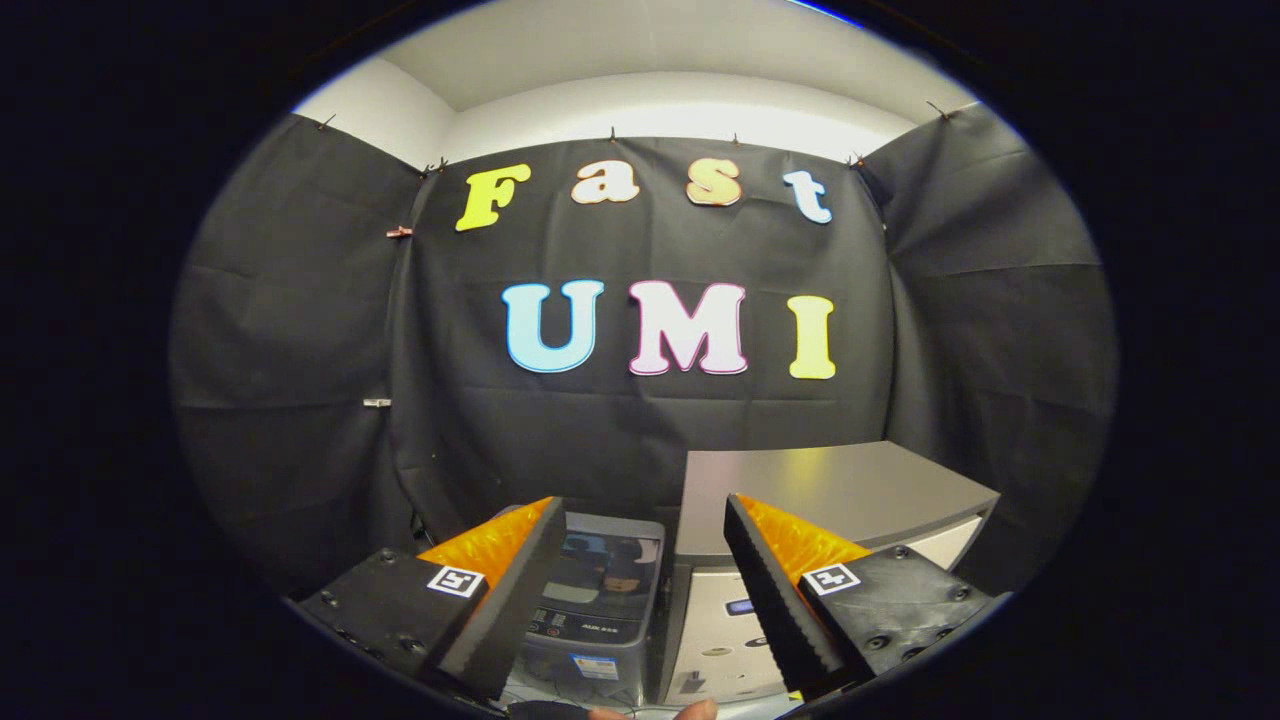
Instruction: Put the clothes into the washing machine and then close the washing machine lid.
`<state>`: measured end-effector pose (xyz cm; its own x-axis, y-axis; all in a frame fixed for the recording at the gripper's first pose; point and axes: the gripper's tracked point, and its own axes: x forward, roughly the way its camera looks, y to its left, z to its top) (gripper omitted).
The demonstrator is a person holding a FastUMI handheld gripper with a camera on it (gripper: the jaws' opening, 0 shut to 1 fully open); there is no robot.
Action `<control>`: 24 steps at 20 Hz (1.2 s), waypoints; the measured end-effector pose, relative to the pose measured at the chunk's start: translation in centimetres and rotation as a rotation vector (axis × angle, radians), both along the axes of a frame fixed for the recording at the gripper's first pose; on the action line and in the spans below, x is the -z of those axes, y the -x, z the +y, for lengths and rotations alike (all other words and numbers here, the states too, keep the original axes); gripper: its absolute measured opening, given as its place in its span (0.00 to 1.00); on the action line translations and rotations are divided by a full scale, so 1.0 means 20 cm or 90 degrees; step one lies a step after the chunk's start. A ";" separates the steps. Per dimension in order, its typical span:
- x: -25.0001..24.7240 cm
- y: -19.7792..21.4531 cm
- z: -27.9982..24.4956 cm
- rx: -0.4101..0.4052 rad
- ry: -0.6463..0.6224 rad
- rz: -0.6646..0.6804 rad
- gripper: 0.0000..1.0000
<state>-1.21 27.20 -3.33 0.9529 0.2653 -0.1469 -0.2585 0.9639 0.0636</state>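
Hovering wide and empty, the gripper (640, 600) frames the small washing machine (597, 600) just ahead between its fingers, beside a grey cabinet (840, 490), likely lining up its approach.

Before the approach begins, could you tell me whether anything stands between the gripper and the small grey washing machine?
Nothing visible does. The open gripper points at the small grey top-loading washing machine, seen beyond and between its spread fingers. The grey cabinet stands beside the machine, not in front.
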 end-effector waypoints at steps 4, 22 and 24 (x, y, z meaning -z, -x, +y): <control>-0.03 0.09 -0.10 0.023 -0.006 -0.009 0.99; 0.12 0.05 -0.37 0.131 0.027 0.000 1.00; 0.15 0.02 -0.41 0.155 0.031 0.004 1.00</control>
<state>-1.62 18.96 -6.27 0.9869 0.0210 -0.1601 -0.0186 0.9997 0.0163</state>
